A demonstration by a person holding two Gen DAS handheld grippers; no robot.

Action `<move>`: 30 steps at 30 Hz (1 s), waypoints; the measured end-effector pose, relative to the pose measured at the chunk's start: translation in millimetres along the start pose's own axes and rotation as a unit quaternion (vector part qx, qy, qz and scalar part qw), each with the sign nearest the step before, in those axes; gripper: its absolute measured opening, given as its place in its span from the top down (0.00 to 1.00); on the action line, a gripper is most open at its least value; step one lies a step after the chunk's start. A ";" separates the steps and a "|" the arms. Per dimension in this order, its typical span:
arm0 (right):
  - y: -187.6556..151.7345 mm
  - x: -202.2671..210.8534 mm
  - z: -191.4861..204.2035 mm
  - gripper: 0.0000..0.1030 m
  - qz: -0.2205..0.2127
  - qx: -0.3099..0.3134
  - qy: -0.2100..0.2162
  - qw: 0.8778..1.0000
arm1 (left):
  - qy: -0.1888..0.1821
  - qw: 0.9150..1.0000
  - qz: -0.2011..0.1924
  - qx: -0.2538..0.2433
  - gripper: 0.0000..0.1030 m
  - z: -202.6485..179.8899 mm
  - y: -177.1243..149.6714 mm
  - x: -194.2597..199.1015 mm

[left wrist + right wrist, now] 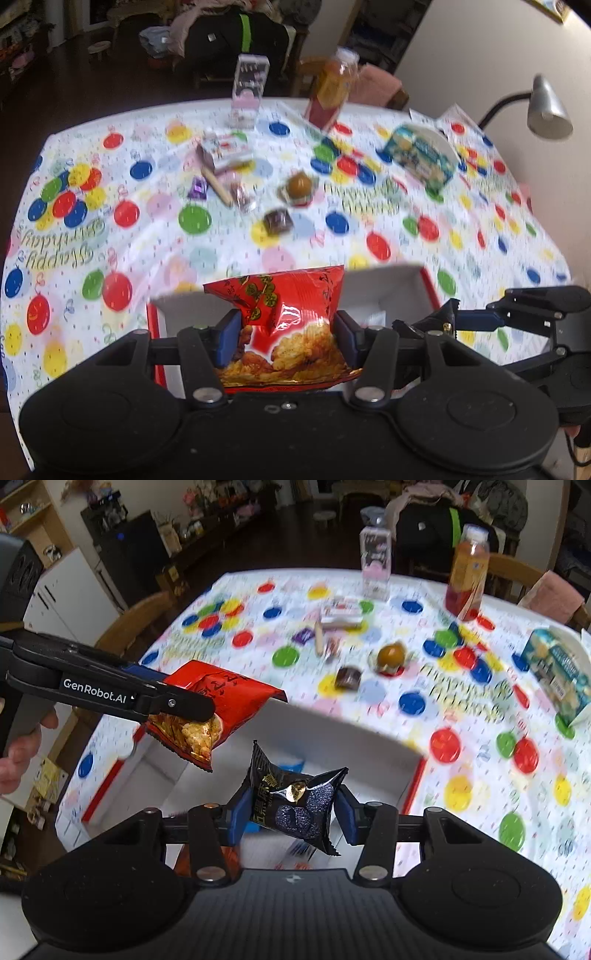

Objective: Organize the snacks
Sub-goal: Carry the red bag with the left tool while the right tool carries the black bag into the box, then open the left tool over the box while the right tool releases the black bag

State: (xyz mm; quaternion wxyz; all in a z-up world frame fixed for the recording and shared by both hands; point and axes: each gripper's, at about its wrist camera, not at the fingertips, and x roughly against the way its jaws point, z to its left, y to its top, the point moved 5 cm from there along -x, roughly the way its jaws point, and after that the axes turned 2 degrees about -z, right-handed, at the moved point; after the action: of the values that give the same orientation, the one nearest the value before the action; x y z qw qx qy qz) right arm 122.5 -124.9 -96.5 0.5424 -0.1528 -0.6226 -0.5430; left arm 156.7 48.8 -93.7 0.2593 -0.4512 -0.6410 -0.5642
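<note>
Left wrist view: left gripper [286,341] clenched on a red snack bag [291,325], held above the open white box [380,291] with red outer sides. Far wall of box just behind the bag; right wall running toward the right gripper [448,314], whose tips enter from the right pinching something dark, too small to make out. Beyond the box, open stretch of dotted tablecloth [221,243] before the scattered small snacks [279,220]. Box floor mostly hidden by bag and gripper body.

Right wrist view: right gripper [293,808] clamped on a black snack packet [295,797], hanging over the box [332,738] interior. Left gripper [181,705] at left, gripping the red bag [218,709] over the box's left edge. Clear gap between bag and packet. Box's near wall cut off by gripper body; contents below blurred. Orange drink bottle [467,572] and blue carton [557,672] well apart, toward the table's far and right edges.
</note>
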 end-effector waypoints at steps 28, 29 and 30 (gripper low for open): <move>-62.6 -45.8 41.0 0.50 0.080 0.035 -0.004 0.996 | 0.028 0.996 0.047 -0.074 0.48 -0.8 -58.4 -47.0; -62.9 -45.5 41.2 0.49 0.079 0.037 -0.004 0.996 | 0.029 0.996 0.047 -0.076 0.48 -0.8 -58.6 -47.6; -63.3 -45.5 41.2 0.44 0.078 0.037 -0.005 0.996 | 0.031 0.996 0.047 -0.076 0.48 -0.5 -58.7 -48.1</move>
State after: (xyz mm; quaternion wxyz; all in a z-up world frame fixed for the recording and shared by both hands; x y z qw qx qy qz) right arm 68.8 -95.1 -159.8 0.5854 -0.1832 -0.6309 -0.4750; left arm 127.6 37.1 -162.8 0.2699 -0.4815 -0.5661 -0.6122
